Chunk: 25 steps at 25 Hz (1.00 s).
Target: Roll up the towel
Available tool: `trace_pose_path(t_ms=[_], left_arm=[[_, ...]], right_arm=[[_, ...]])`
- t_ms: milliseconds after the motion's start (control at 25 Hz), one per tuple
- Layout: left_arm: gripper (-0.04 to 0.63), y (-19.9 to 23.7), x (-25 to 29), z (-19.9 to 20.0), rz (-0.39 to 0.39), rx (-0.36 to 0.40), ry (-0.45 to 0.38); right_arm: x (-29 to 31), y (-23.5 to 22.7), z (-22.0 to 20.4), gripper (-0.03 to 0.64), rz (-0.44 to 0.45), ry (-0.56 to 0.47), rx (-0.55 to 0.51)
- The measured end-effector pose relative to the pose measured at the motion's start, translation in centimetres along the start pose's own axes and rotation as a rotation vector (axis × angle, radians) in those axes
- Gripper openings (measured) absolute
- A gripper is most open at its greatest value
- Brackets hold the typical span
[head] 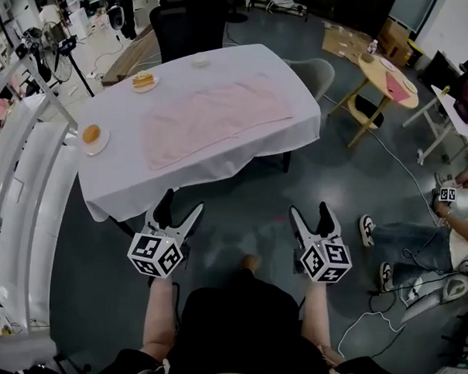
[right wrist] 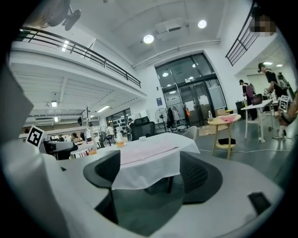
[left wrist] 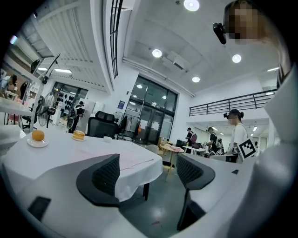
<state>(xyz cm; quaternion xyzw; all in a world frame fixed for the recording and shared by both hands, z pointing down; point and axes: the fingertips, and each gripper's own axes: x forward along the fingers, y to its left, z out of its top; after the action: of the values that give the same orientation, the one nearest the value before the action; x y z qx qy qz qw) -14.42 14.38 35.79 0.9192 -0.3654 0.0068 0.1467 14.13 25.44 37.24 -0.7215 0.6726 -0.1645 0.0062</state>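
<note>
A pale pink towel (head: 214,115) lies spread flat on the white-clothed table (head: 126,178). It shows in the left gripper view as a pink towel (left wrist: 135,160) and in the right gripper view as a flat pink towel (right wrist: 146,151). My left gripper (head: 179,204) hangs over the dark floor just short of the table's near edge, jaws apart and empty. My right gripper (head: 310,211) is level with it, further right, also open with nothing between its fingers. Both point towards the table.
On the table stand a plate with an orange (head: 92,135), a plate with a pastry (head: 143,81) and a small white bowl (head: 201,61). A black office chair (head: 187,21) is behind it. A round wooden table (head: 387,77) and a seated person (head: 417,241) are at the right.
</note>
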Motion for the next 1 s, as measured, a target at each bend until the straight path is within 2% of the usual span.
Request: trace_pose_path(t_ms=[400, 680, 1000], left_arm=[[0.391, 0.2, 5.9, 1.2, 0.073, -0.007, -0.037], [0.391, 0.1, 7.7, 0.2, 0.125, -0.014, -0.045], [0.391, 0.2, 6.7, -3.4, 0.189, -0.053, 0.035]], right_arm=[[6.1, -4.3, 2.6, 0.413, 0.067, 0.008, -0.023], [8.8, -6.2, 2.6, 0.413, 0.113, 0.026, -0.029], [9.9, -6.4, -0.6, 0.413, 0.149, 0.116, 0.004]])
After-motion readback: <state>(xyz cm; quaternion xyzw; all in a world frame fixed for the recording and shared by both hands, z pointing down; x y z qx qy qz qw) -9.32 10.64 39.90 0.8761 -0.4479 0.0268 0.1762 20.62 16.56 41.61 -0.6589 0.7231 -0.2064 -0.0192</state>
